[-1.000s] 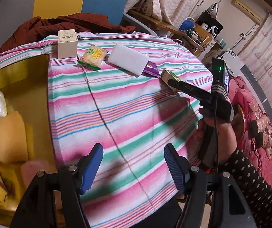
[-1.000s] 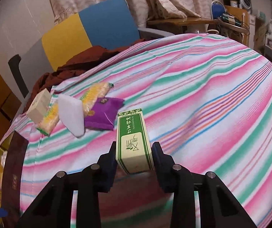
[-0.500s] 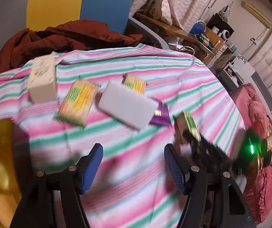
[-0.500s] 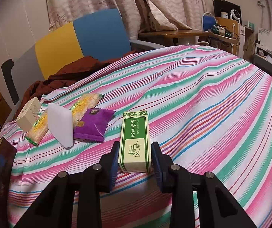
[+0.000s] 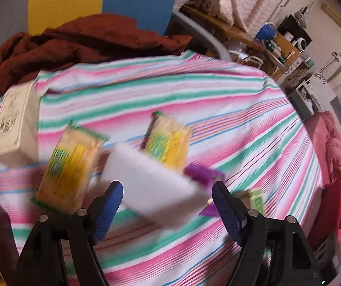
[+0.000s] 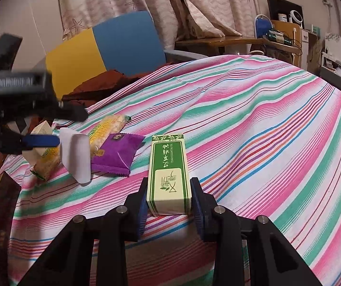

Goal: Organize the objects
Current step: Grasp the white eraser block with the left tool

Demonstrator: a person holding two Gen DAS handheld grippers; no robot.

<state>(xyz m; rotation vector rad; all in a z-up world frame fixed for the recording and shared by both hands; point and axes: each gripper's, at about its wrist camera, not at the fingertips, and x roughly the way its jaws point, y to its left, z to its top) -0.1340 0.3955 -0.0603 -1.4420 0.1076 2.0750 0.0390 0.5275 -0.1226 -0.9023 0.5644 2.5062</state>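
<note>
Right tongs (image 6: pixel 168 206) are pinching the green-and-cream carton (image 6: pixel 168 175) across its narrow sides, near its close end; the carton's far end is lying on the striped tabletop (image 6: pixel 265 128). Reads as a light, stiff cardboard box: flat sides are giving the pads good purchase, but it would likely dent if squeezed hard.

Left tongs (image 5: pixel 166 205) are widening, nothing pressed between the pads, and are hanging over the white block (image 5: pixel 151 188), which sits in the cluster at the tabletop's left side. The block overlaps the purple sachet (image 6: pixel 116 153) and lies beside two yellow snack packs (image 5: pixel 71 166) (image 5: pixel 168 140), with a cream box (image 5: pixel 15 124) further out. The left view is motion-blurred, so the block is possibly foam or a wrapped pad; I cannot say which.

Handling judgement:
- White block: probably light and somewhat soft; best taken across its short width, mid-length, so it does not swing.
- Snack packs and sachet: crinkly film, slippery, contents crushable; grip gently across the body, not the sealed ends.
- Cream box: rigid, take by opposite flat faces.
</note>
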